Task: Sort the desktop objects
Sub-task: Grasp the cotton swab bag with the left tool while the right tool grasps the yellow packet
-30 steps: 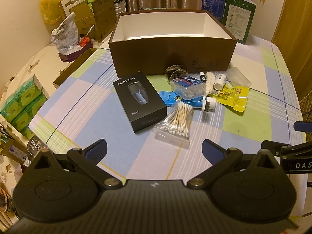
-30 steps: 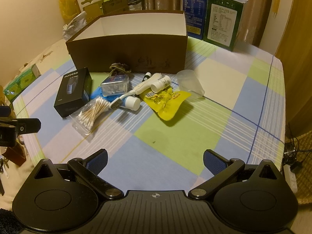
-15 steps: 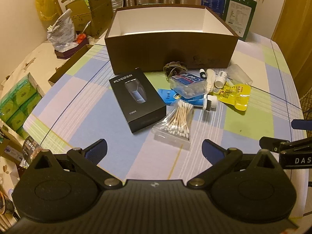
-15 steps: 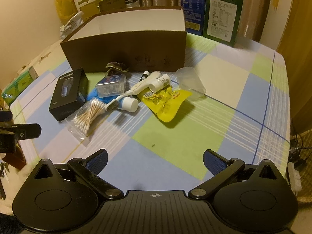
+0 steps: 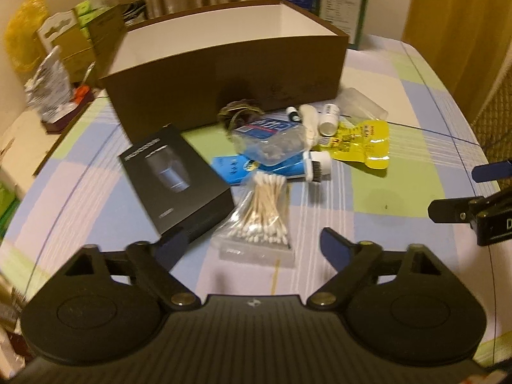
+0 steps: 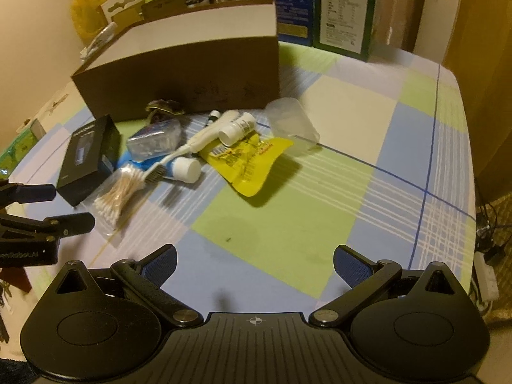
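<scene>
a bag of cotton swabs (image 5: 256, 220) lies near the front edge of the table (image 5: 396, 211), just ahead of the left gripper (image 5: 252, 249). its fingers are closing, with the bag's near end between them, but they do not touch it. a black box (image 5: 176, 179) lies just beside the bag, on its left, and its near corner sits by the left finger. the writing on the black box is too blurry to read.

behind the bag is a pile: a blue tube (image 5: 272, 166) with a white cap, a toothbrush (image 6: 195, 147) lying over it, a clear case (image 5: 272, 140) with a blue label, a small white bottle (image 6: 238, 128), a yellow pouch (image 5: 361, 144) and a clear cup (image 6: 292, 123) on its side. the pile touches the front of a big brown box (image 5: 224, 80) with white walls inside, open on top.

the right gripper (image 6: 254, 265) is over a bare green patch of the cloth, fingers wide, holding nothing. a green box (image 6: 344, 12) and a blue box (image 6: 292, 6) stand at the far edge, their print too small to read.
</scene>
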`<state>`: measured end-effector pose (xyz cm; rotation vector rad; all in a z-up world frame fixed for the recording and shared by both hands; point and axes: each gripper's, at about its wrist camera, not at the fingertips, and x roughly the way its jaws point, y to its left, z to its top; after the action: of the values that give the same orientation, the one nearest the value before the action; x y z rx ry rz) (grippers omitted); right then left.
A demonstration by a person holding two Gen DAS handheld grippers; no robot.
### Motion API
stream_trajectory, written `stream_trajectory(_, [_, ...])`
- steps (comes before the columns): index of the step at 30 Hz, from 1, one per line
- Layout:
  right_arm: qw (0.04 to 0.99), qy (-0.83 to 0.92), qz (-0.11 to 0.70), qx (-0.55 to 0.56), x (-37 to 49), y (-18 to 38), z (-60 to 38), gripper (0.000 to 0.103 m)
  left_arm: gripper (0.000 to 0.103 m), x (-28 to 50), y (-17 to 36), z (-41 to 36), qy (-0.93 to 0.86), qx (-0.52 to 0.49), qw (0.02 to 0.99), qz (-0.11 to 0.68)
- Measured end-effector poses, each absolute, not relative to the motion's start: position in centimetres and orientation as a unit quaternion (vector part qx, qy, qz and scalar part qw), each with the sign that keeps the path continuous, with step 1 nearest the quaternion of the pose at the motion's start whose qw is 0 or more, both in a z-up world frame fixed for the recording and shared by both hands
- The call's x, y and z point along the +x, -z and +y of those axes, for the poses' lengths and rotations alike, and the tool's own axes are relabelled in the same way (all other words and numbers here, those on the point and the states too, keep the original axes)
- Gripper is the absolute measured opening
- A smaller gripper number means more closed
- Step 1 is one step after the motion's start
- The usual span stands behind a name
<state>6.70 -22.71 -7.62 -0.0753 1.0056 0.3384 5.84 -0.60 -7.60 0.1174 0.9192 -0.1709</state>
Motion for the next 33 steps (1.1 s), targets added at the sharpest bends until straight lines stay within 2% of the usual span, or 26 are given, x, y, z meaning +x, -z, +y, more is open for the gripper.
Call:
stream_trajectory(6, [0.856,-0.147,0.495,-0.029,7.4,8.6,-23.4,0.101,0.066,7.3,9.2,-1.3,0.109,0.077,0.892,0.432])
stream_trajectory(8, [0.854,-0.142,0.499,-0.027,7.6,8.9,-23.6,0.101,0.066,7.8,9.7,-1.6,0.115,0.088,0.891,0.431])
stream_trajectory(11, [0.853,-0.138,0.503,-0.025,7.8,9.2,-23.8,0.101,0.060,8.6,10.5,-2.0,0.119,0.100,0.888,0.433])
stream_trajectory(16, [0.851,-0.133,0.508,-0.024,8.1,9.5,-24.0,0.101,0.042,9.5,11.7,-2.3,0.114,0.111,0.883,0.442])
stream_trajectory(18, [0.850,-0.133,0.510,-0.024,8.1,9.7,-24.0,0.101,0.029,9.6,12.1,-2.0,0.112,0.108,0.881,0.446])
stream_trajectory(20, [0.849,-0.132,0.512,-0.024,8.1,9.8,-24.1,0.101,0.024,9.3,12.2,-1.6,0.109,0.105,0.877,0.456])
stream_trajectory(25, [0.848,-0.130,0.514,-0.020,8.1,10.0,-24.2,0.101,0.027,7.6,11.8,-1.3,0.122,0.096,0.865,0.477])
stream_trajectory(26, [0.848,-0.130,0.513,-0.020,8.1,10.0,-24.2,0.101,0.030,7.4,11.7,-1.2,0.120,0.093,0.865,0.479])
stream_trajectory(29, [0.848,-0.133,0.513,-0.023,8.1,9.9,-24.1,0.101,0.058,7.6,11.6,-1.5,0.118,0.091,0.869,0.472])
stream_trajectory(30, [0.848,-0.134,0.512,-0.024,8.0,9.9,-24.1,0.101,0.061,7.7,11.6,-1.6,0.115,0.093,0.870,0.469])
stream_trajectory(33, [0.848,-0.137,0.511,-0.027,7.9,9.8,-24.0,0.101,0.061,8.7,12.2,-1.9,0.118,0.099,0.871,0.467])
